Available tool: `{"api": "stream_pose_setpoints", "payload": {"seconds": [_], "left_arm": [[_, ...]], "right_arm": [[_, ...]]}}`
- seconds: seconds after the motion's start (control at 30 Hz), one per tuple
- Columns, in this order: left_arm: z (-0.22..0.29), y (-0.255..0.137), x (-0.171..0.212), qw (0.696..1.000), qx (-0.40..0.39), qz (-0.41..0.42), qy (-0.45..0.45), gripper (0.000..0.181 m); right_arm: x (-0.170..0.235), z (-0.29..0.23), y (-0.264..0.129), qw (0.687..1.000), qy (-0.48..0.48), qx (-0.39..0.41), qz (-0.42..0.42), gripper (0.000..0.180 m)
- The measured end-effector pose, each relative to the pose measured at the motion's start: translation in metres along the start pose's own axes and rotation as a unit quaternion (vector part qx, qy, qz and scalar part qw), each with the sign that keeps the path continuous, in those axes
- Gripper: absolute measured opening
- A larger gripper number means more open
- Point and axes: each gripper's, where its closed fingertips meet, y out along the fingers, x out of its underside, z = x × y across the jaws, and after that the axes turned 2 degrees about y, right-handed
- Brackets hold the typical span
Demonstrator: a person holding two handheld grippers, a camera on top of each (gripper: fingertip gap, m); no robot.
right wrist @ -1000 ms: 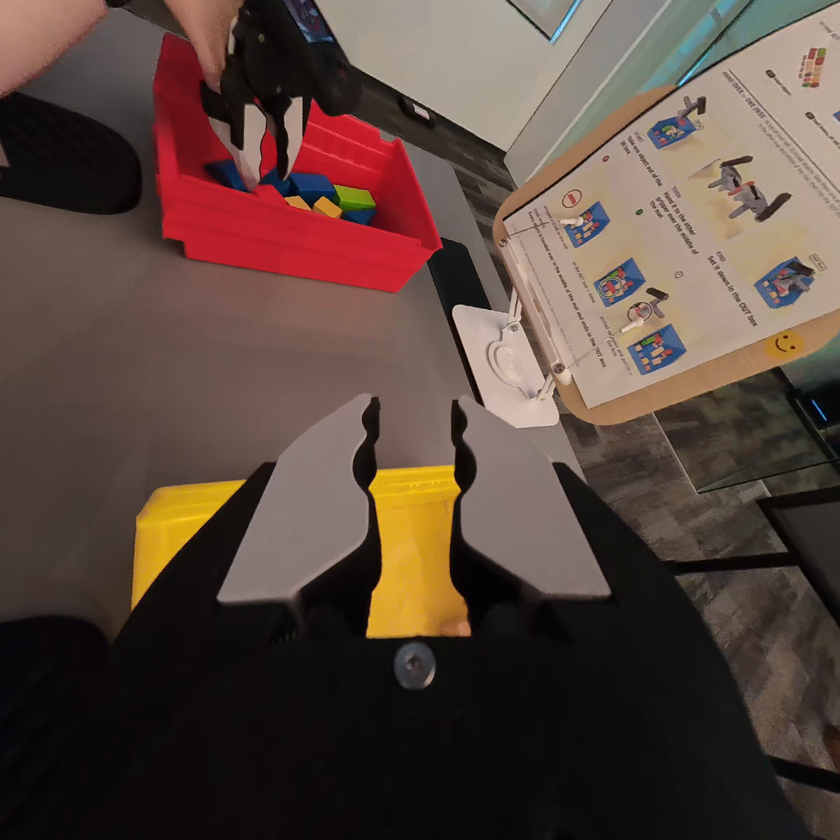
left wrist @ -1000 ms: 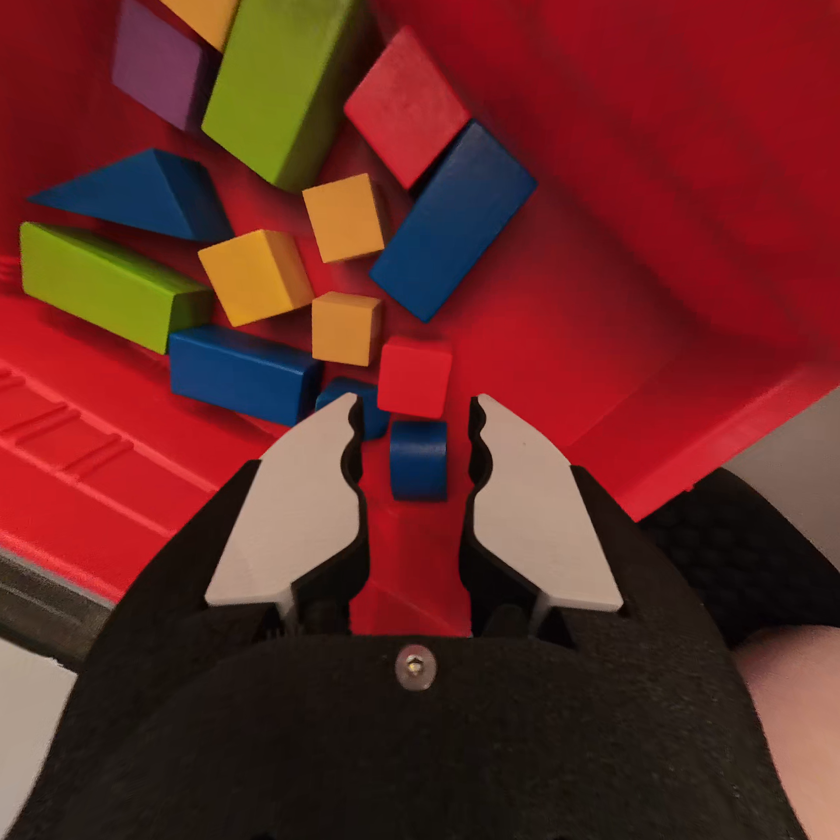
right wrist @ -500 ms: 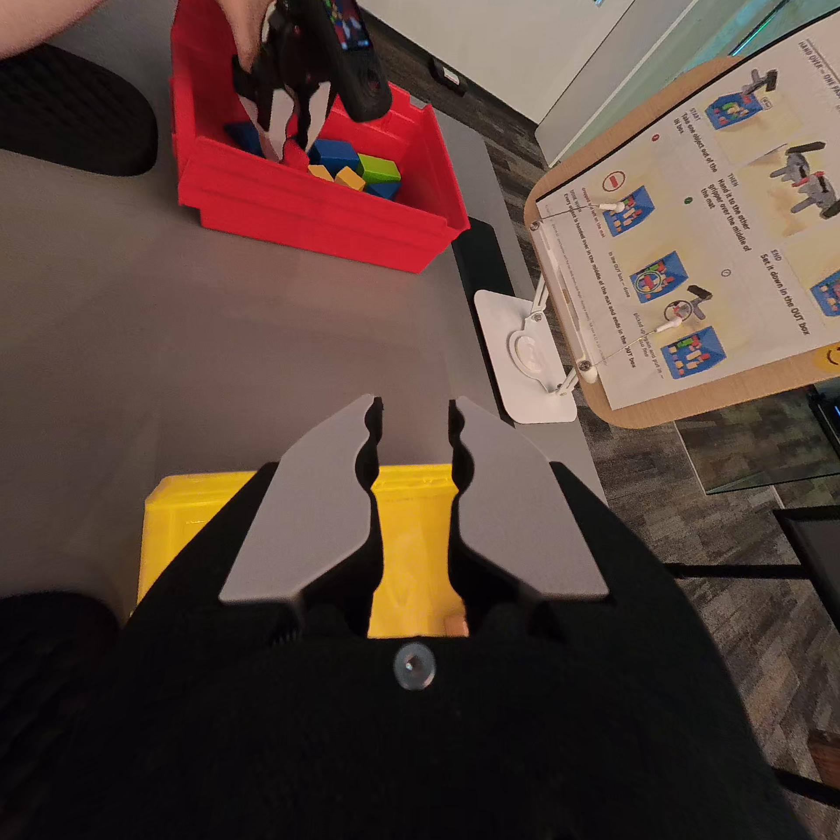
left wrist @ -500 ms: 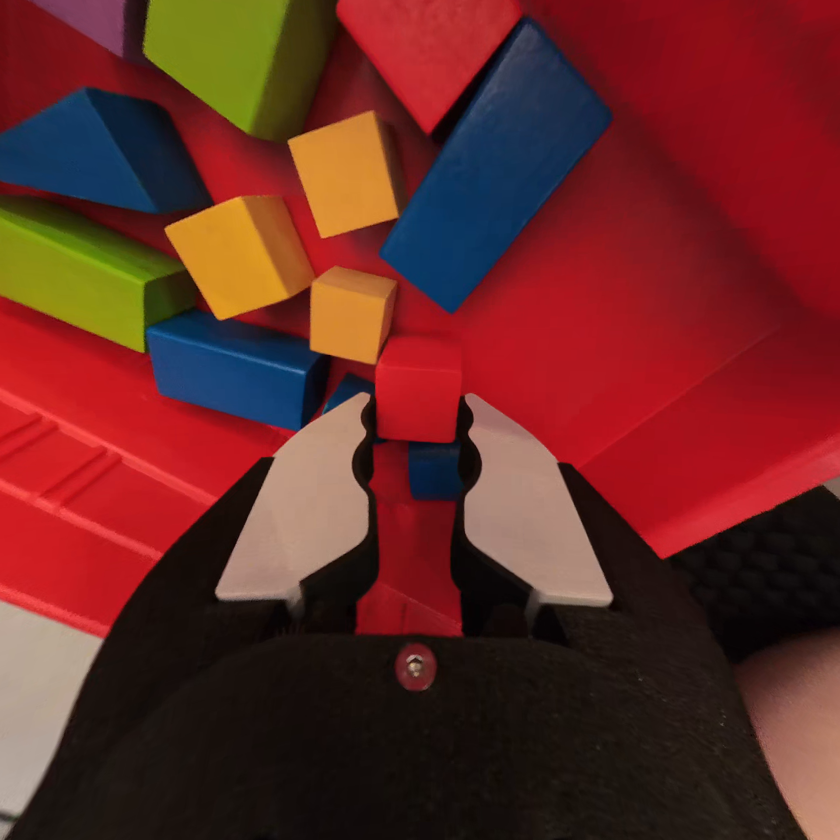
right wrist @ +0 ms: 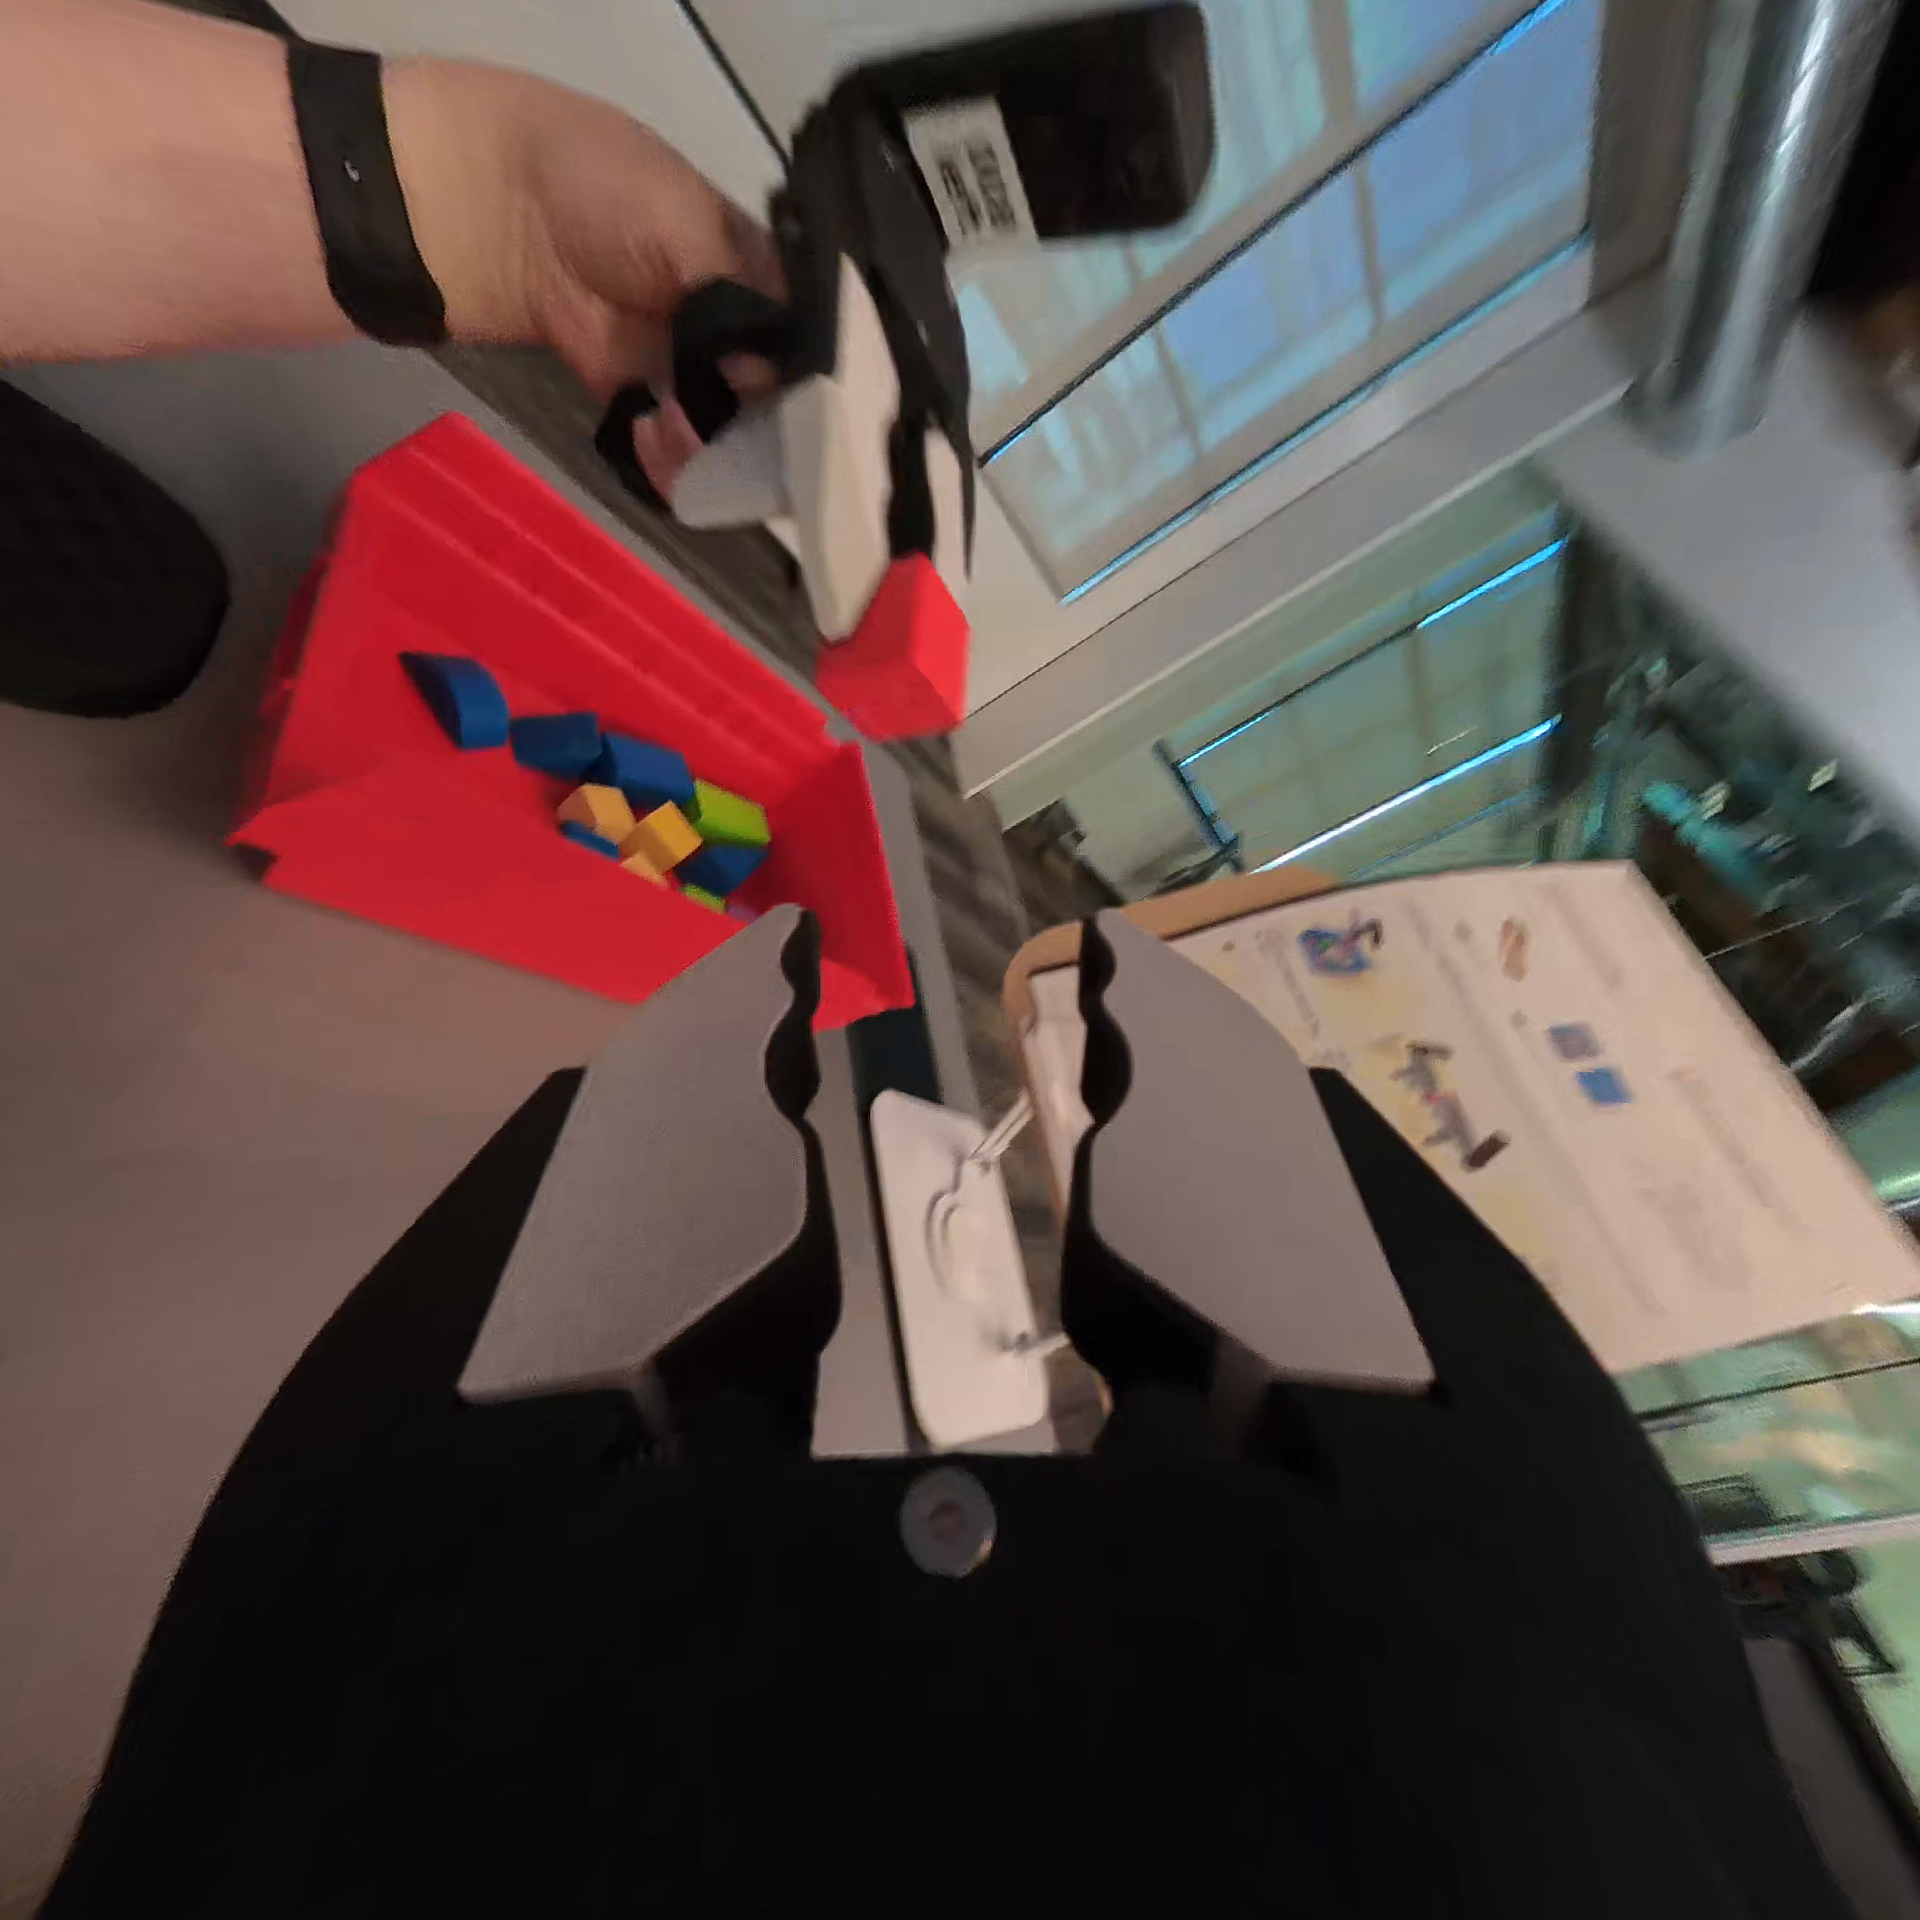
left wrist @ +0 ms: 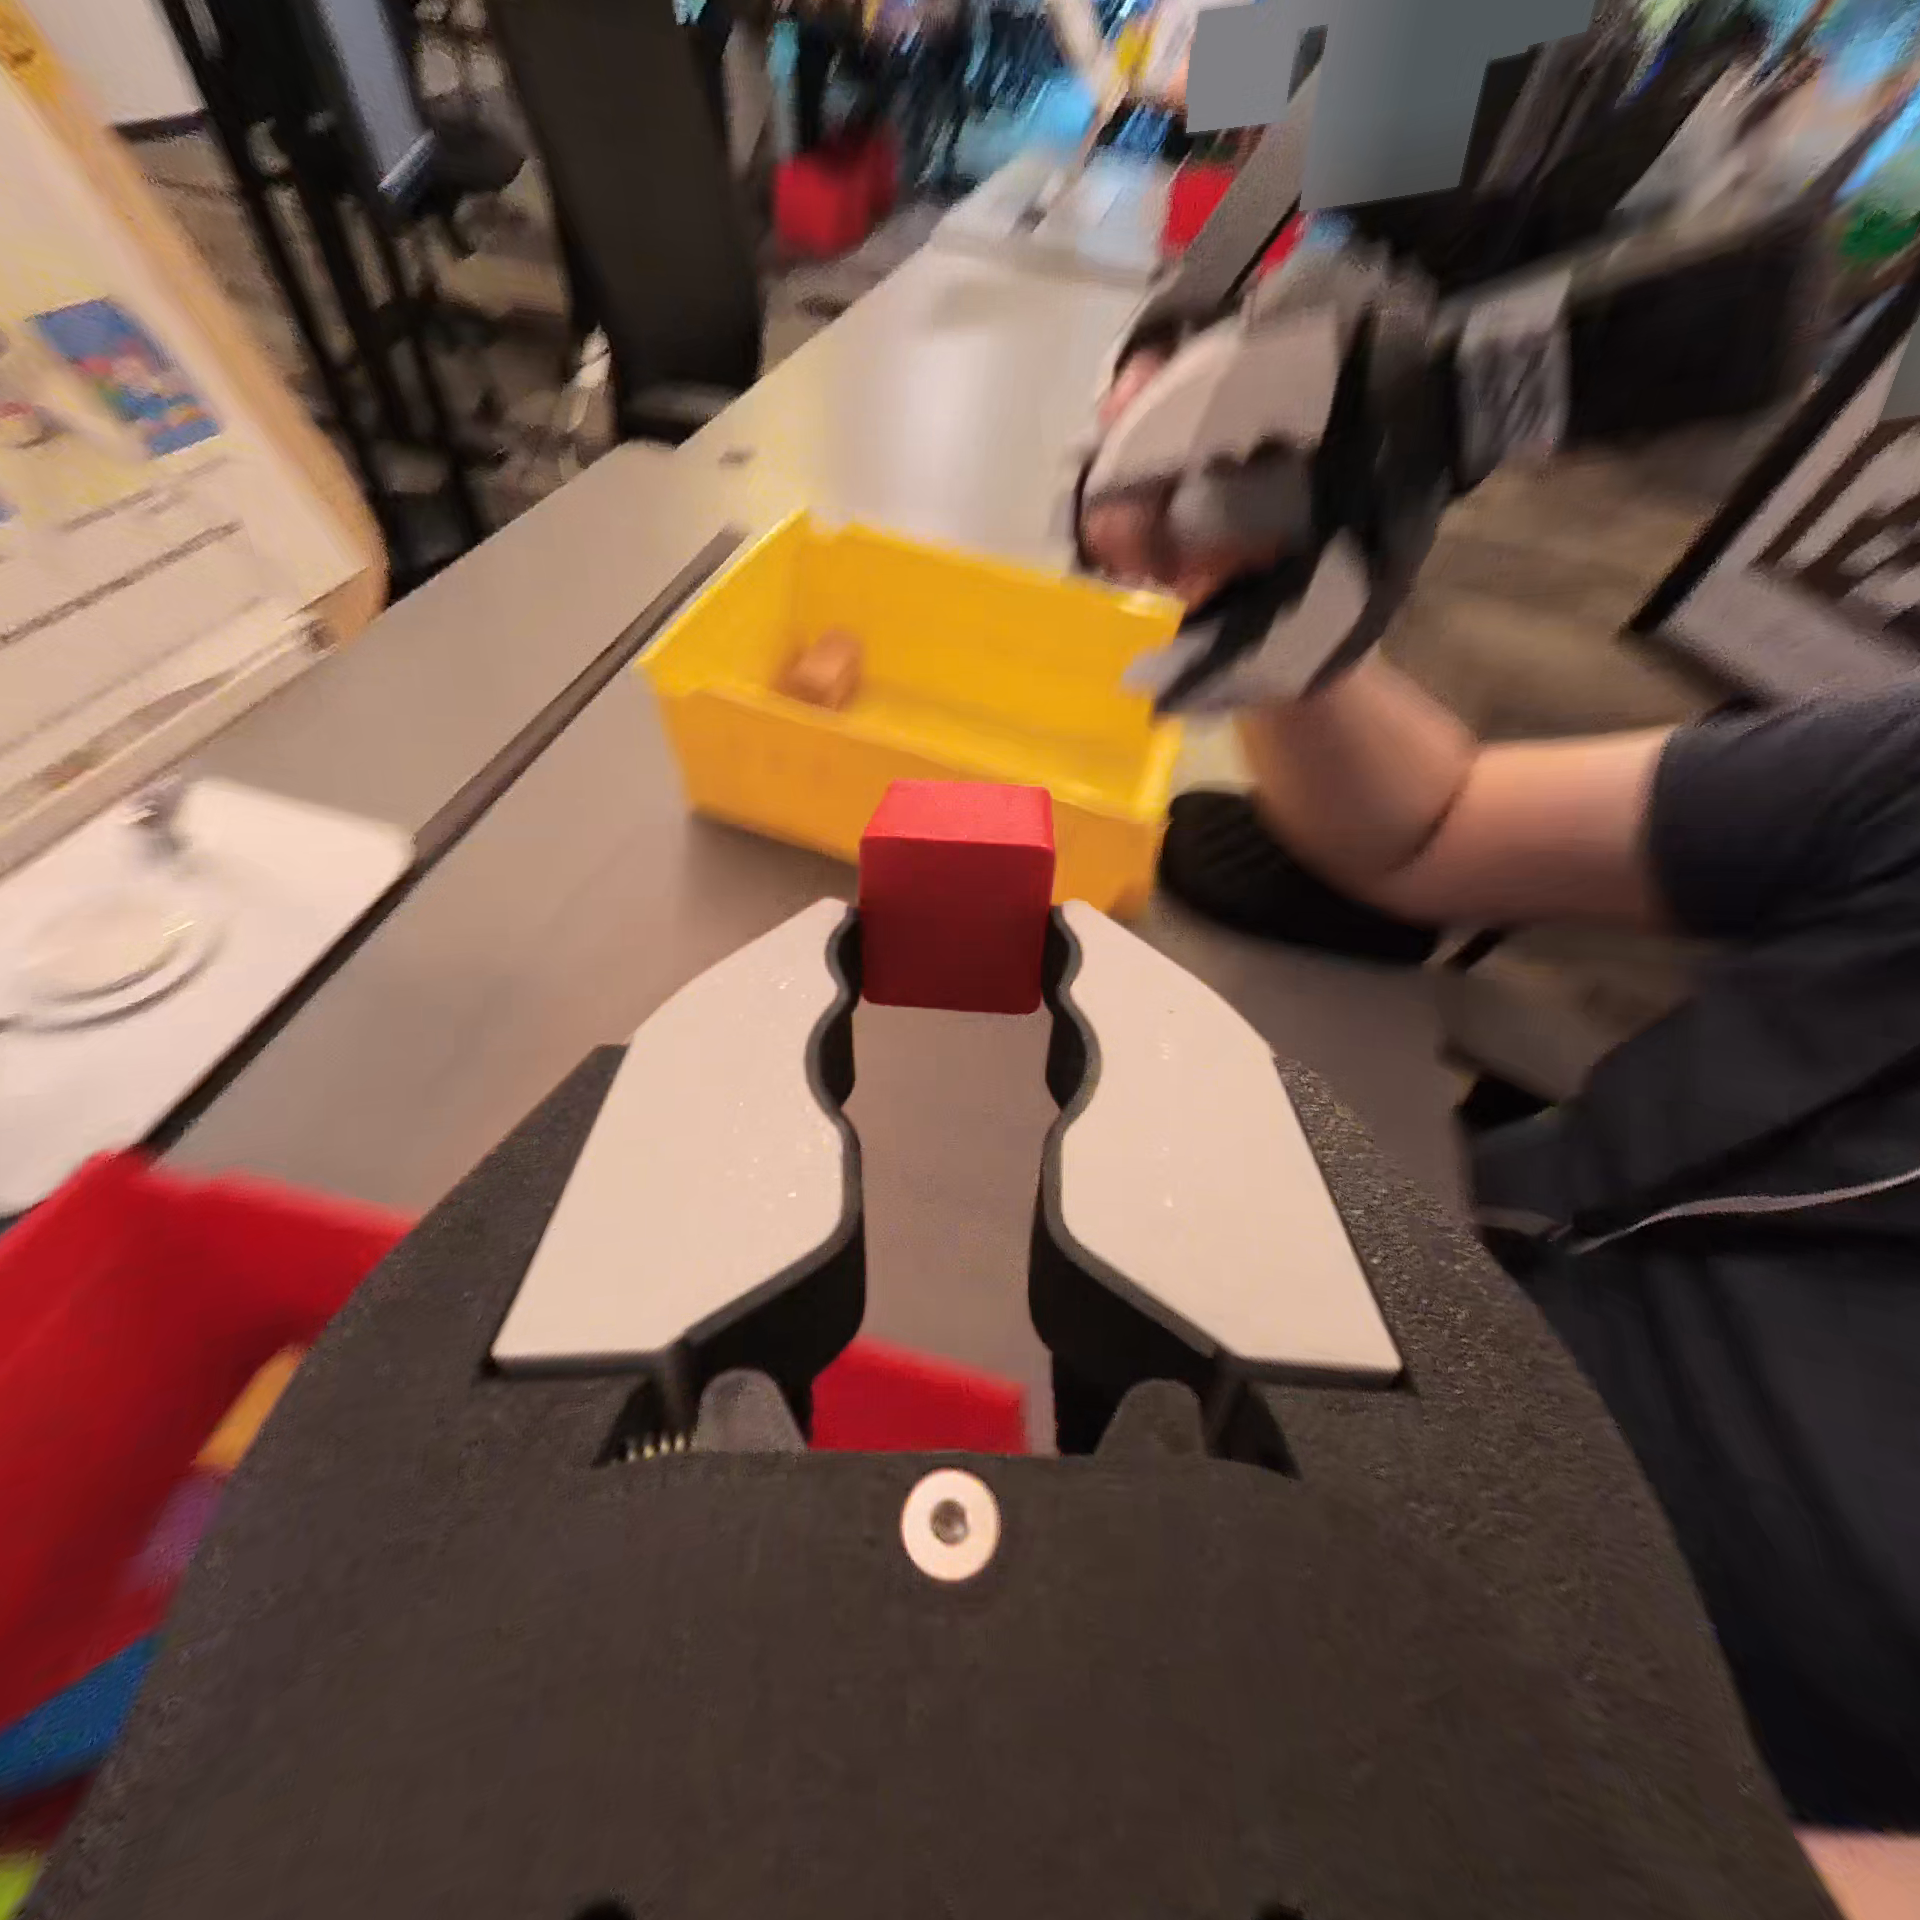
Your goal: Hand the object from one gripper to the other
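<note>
My left gripper point(left wrist: 951, 925) is shut on a red cube point(left wrist: 954, 896) and holds it in the air above the grey table point(left wrist: 499, 935). In the right wrist view the same left gripper point(right wrist: 883, 582) hangs over the red bin point(right wrist: 457, 810) with the red cube point(right wrist: 899, 649) at its tips. My right gripper point(right wrist: 940, 940) is open and empty, raised above the table. It shows blurred in the left wrist view point(left wrist: 1226, 582), above the yellow bin point(left wrist: 935, 748).
The red bin holds several blue, yellow and green blocks point(right wrist: 623, 790). The yellow bin holds one small tan block point(left wrist: 826, 665). An instruction board point(right wrist: 1507, 1091) on a white stand point(right wrist: 956, 1268) stands at the table's far edge. A person's arm point(left wrist: 1455, 821) rests on a black pad.
My left gripper closed on the red cube, lifted it out of the red bin and swung toward the yellow bin. My right gripper rose from over the yellow bin and opened wider.
</note>
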Motion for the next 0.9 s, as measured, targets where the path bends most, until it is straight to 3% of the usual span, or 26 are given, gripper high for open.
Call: {"api": "stream_pose_setpoints", "payload": {"seconds": [0.1,0.33,0.43,0.57,0.63,0.7,0.77,0.83,0.9], "left_arm": [[0.024,0.022,-0.017,0.993,0.094,0.037,-0.068,0.033],[0.06,0.048,-0.031,0.975,0.199,0.062,-0.076,0.033],[0.063,0.052,-0.029,0.976,0.2,0.058,-0.068,0.033],[0.06,0.052,-0.03,0.977,0.193,0.061,-0.073,0.033],[0.049,0.05,-0.031,0.98,0.167,0.065,-0.087,0.045],[0.035,0.041,-0.031,0.985,0.132,0.073,-0.089,0.047],[0.022,0.031,-0.029,0.99,0.087,0.069,-0.086,0.039],[0.014,0.023,-0.028,0.993,0.053,0.066,-0.08,0.038],[0.015,0.017,-0.029,0.994,0.046,0.067,-0.073,0.036]], "right_arm": [[-0.019,-0.003,0.005,0.998,-0.05,0.043,0.009,0.057],[-0.025,-0.011,0.009,0.992,-0.11,0.063,0.002,0.051],[-0.029,-0.009,0.007,0.988,-0.127,0.086,0.01,0.033],[-0.027,-0.008,0.007,0.991,-0.109,0.079,0.007,0.033],[-0.017,0.001,0.001,0.993,-0.096,0.069,-0.018,0.033],[0.013,0.025,-0.017,0.992,-0.062,0.068,-0.088,0.033],[0.07,0.05,-0.05,0.976,0.048,0.059,-0.202,0.033],[0.142,0.06,-0.089,0.926,0.194,0.06,-0.318,0.033],[0.212,0.046,-0.125,0.85,0.309,0.048,-0.423,0.033]]}}
